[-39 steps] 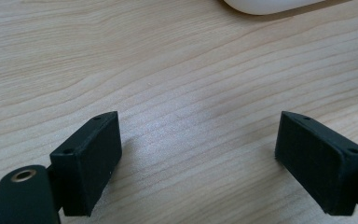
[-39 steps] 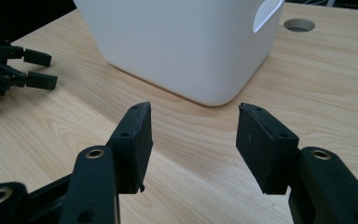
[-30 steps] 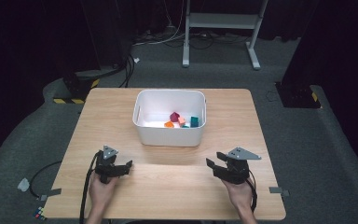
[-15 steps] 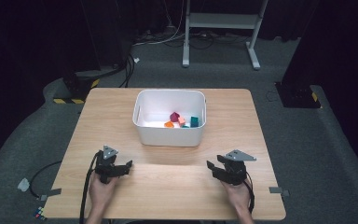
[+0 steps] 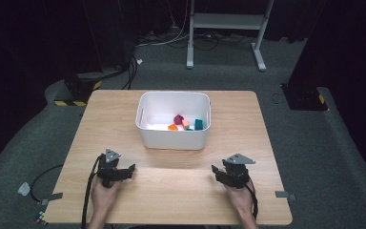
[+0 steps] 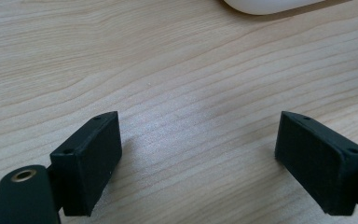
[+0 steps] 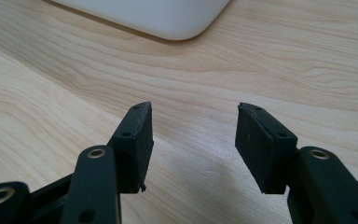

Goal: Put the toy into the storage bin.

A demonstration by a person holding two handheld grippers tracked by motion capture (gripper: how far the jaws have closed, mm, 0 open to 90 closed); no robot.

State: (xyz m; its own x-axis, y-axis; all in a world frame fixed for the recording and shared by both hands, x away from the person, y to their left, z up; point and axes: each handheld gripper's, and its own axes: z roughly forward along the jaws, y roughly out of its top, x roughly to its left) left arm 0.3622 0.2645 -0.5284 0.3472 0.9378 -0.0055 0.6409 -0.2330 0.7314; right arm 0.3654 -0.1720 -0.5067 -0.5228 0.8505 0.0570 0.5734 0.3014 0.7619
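The left gripper [image 5: 129, 170] rests low over the tabletop [image 5: 171, 200] near its front edge, toward the front left corner, held by the person's left hand [image 5: 104, 196]; its jaws stand wide apart with nothing but bare wood between them, as the left gripper view [image 6: 198, 158] shows plainly. The right gripper [image 5: 216, 171] sits near the same front edge, toward the front right corner, in the right hand [image 5: 240, 200] — its jaws are also parted, though less widely, and they too frame only wood grain in the right gripper view [image 7: 192, 140]. The two grippers are well apart from each other, each pointing inward and toward the far edge. A cable [image 5: 88, 191] trails from the left gripper back over the front edge. Beyond them, around the middle of the tabletop and closer to the far edge, stands a white bin [image 5: 173, 138] (its rounded lower corner shows at the top of both gripper views), clear of both grippers. Inside the bin, toward its right side, lie several small coloured blocks [image 5: 185, 123] — dark red, orange, pink and teal — huddled close together; whether they touch one another cannot be told. Off the far edge, on the grey floor, stands a white metal frame [image 5: 228, 21].
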